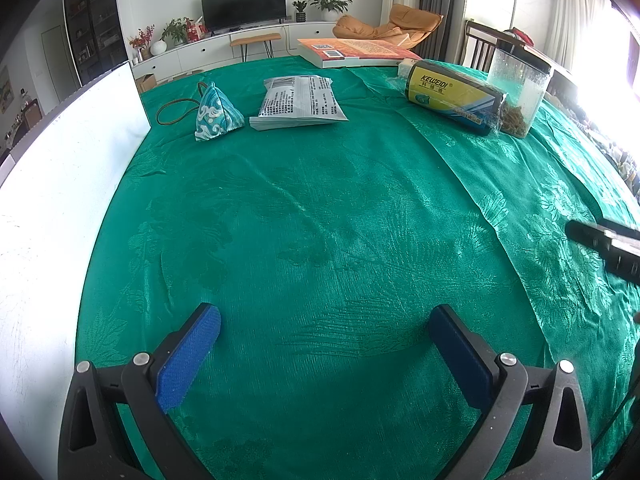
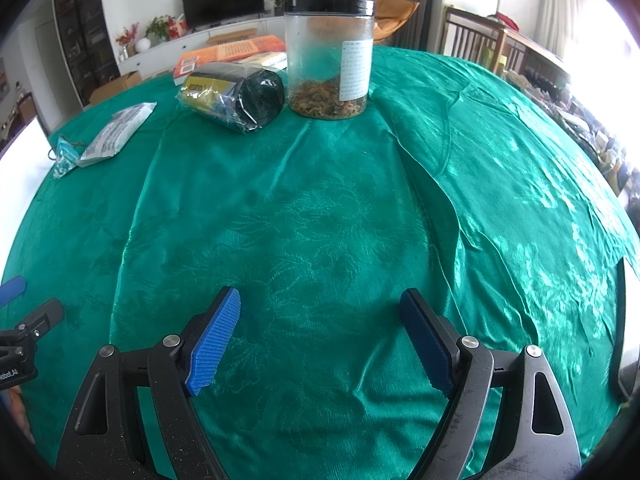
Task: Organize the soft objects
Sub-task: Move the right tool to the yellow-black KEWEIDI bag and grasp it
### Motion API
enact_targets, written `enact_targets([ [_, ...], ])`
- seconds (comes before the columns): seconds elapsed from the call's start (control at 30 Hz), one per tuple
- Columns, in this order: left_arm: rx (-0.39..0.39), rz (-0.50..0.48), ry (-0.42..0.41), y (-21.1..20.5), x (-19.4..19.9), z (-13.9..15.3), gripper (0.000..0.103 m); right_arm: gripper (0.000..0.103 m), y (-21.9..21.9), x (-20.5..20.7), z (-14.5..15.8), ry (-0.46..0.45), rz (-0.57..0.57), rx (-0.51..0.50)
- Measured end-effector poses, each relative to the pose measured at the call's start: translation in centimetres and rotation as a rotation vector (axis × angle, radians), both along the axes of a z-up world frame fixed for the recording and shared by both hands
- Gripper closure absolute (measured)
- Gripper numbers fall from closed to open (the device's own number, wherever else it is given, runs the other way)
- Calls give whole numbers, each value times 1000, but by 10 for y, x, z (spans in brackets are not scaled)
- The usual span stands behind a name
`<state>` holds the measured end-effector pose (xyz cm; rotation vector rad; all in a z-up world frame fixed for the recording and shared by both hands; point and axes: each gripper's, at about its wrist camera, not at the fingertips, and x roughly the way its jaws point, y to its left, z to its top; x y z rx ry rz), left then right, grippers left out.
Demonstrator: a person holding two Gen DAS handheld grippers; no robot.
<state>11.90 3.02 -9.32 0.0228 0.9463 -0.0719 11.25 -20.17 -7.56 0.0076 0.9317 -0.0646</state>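
A blue-and-white patterned fabric pouch [image 1: 218, 114] with a brown cord loop sits far left on the green tablecloth [image 1: 320, 220]. Beside it lies a grey printed soft packet [image 1: 298, 102]. A yellow-and-black wrapped roll [image 1: 454, 96] lies on its side at the far right. My left gripper [image 1: 324, 320] is open and empty, low over the cloth, well short of them. My right gripper [image 2: 320, 308] is open and empty. In the right wrist view the roll [image 2: 232, 96], the packet [image 2: 116, 134] and the pouch [image 2: 64, 160] lie far ahead to the left.
A clear plastic jar [image 2: 330, 60] with a black lid and dried bits stands next to the roll. An orange book [image 1: 356, 52] lies at the far edge. A white board [image 1: 60, 200] stands along the left side. The cloth has raised folds on the right.
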Motion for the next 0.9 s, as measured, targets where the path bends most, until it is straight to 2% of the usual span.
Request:
enact_targets([
  [0.17, 0, 0, 0, 0, 0, 0, 0, 19, 38, 65, 54, -105, 231, -150],
  [0.23, 0, 0, 0, 0, 0, 0, 0, 19, 66, 96, 63, -119, 341, -270],
  [0.3, 0, 0, 0, 0, 0, 0, 0, 19, 89, 128, 55, -82, 424, -372],
  [0.43, -1, -1, 0, 0, 0, 0, 0, 22, 104, 181, 23, -2, 427, -476],
  [0.5, -1, -1, 0, 0, 0, 0, 0, 22, 103, 193, 10, 52, 418, -461],
  [0.6, -1, -1, 0, 0, 0, 0, 0, 39, 97, 187, 8, 70, 382, -409],
  [0.67, -1, -1, 1, 0, 0, 0, 0, 41, 91, 171, 14, 77, 359, -331],
  [0.77, -1, -1, 1, 0, 0, 0, 0, 42, 72, 129, 27, 86, 343, -183],
  [0.9, 0, -1, 1, 0, 0, 0, 0, 42, 31, 59, 38, 48, 258, -143],
])
